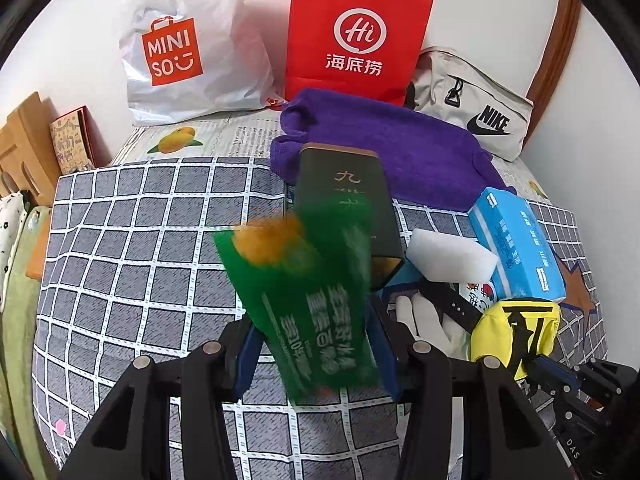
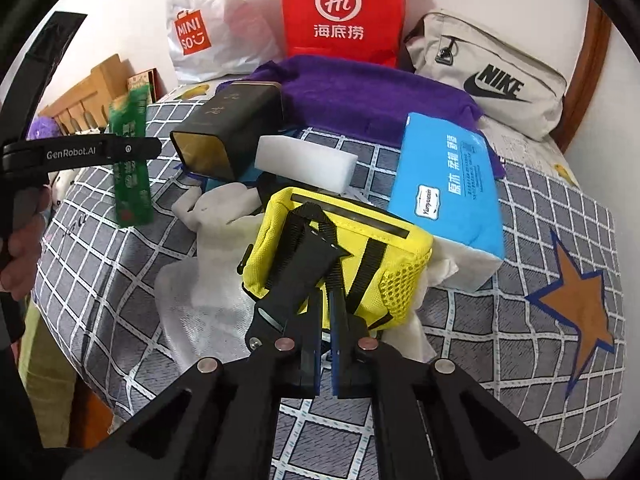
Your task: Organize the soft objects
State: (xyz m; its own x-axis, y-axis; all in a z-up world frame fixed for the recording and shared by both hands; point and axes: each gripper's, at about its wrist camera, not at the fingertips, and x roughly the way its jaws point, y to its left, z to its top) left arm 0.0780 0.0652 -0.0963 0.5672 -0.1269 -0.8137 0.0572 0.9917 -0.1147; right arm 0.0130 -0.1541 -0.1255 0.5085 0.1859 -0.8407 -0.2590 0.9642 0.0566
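Note:
My left gripper [image 1: 316,344] is shut on a green packet of scouring pads [image 1: 308,296] and holds it in the air above the checked bed cover; the packet is motion-blurred. It also shows in the right wrist view [image 2: 130,160]. My right gripper [image 2: 326,312] is shut on the black strap of a yellow mesh pouch [image 2: 340,256], which lies on white cloth [image 2: 208,292]. Behind it lie a white sponge block [image 2: 306,160], a blue tissue pack [image 2: 448,192], a dark tin box [image 2: 228,132] and a purple towel [image 2: 372,96].
A white Miniso bag [image 1: 188,44], a red paper bag [image 1: 356,32] and a beige Nike pouch [image 1: 476,108] stand along the wall. A wooden rack [image 1: 24,144] is at the left. The checked cover [image 1: 140,248] stretches out to the left.

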